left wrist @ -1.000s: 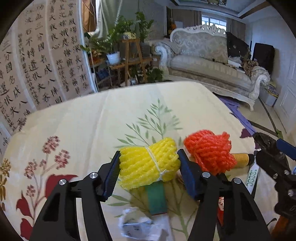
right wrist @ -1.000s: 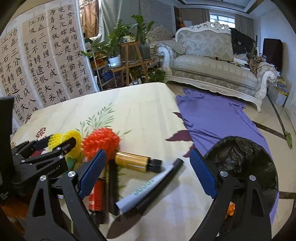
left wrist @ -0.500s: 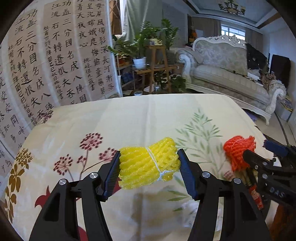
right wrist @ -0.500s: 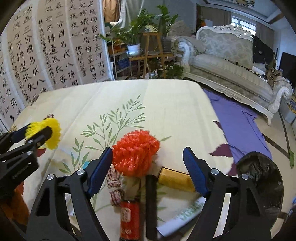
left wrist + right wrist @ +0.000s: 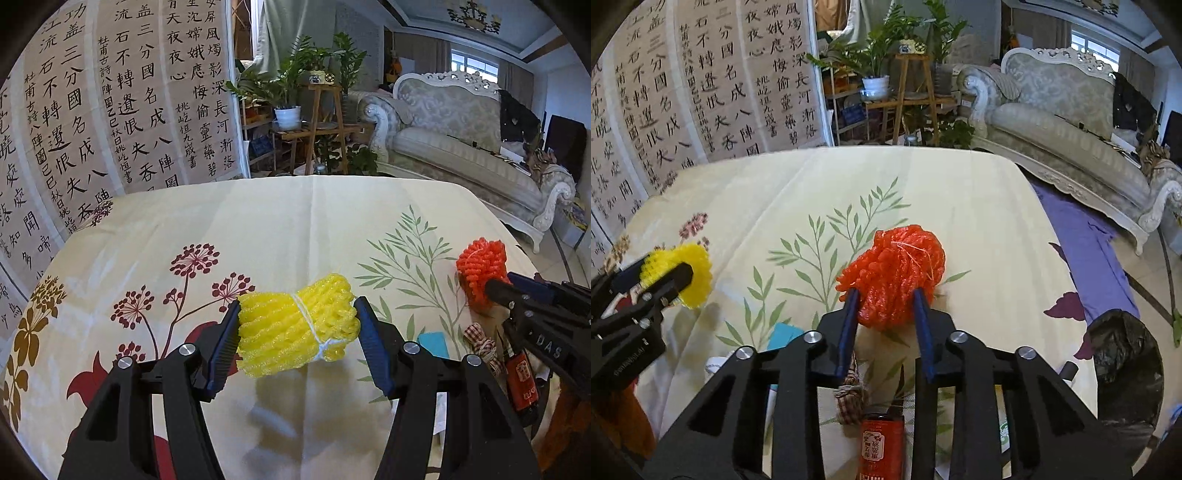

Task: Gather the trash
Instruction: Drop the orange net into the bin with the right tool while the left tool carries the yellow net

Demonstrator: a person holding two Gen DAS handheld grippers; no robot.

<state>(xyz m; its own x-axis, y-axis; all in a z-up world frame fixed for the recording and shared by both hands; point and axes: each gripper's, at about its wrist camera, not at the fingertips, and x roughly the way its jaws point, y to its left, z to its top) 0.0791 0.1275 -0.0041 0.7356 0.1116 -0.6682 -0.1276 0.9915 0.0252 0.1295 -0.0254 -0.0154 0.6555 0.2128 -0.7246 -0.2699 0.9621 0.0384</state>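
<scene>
My left gripper (image 5: 297,325) is shut on a yellow foam net bundle (image 5: 297,325) tied with white string, held above the flowered tablecloth (image 5: 277,229). It also shows at the left of the right wrist view (image 5: 690,273). My right gripper (image 5: 886,299) is shut on an orange foam net bundle (image 5: 894,269), which also shows in the left wrist view (image 5: 480,266). A black trash bag (image 5: 1123,350) stands open beside the table at the right.
Under the right gripper lie a red bottle (image 5: 881,446), a checked cloth knot (image 5: 851,398), a teal card (image 5: 783,334) and crumpled white paper. A purple cloth (image 5: 1086,251) lies on the floor. A sofa (image 5: 461,147) and plant stand (image 5: 321,122) are behind.
The right gripper swung left and closed on the orange bundle. The left gripper lifted the yellow bundle up and moved left, away from the pile.
</scene>
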